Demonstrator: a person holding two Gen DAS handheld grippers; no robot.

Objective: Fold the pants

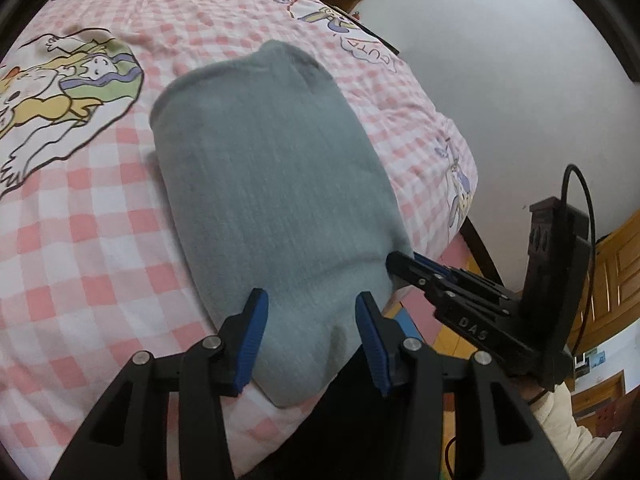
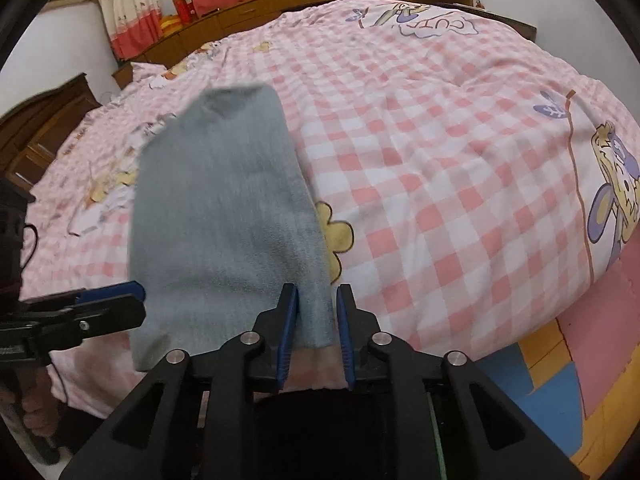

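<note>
The grey-blue pants (image 1: 272, 184) lie folded lengthwise on the pink checked bed cover, running away from me; they also show in the right wrist view (image 2: 224, 208). My left gripper (image 1: 312, 308) is open, its blue pads either side of the pants' near end at the bed edge. My right gripper (image 2: 318, 300) is open, its pads straddling the near right corner of the pants. The right gripper shows in the left wrist view (image 1: 404, 264) at the pants' right edge. The left gripper shows in the right wrist view (image 2: 132, 300) at the pants' left edge.
The bed (image 2: 440, 168) has a pink checked cover with cartoon prints. A wooden headboard and cabinets (image 2: 280, 0) stand behind it, with red and white curtains. Coloured foam floor mats (image 2: 560, 360) lie at the right. A white wall (image 1: 500, 60) is beside the bed.
</note>
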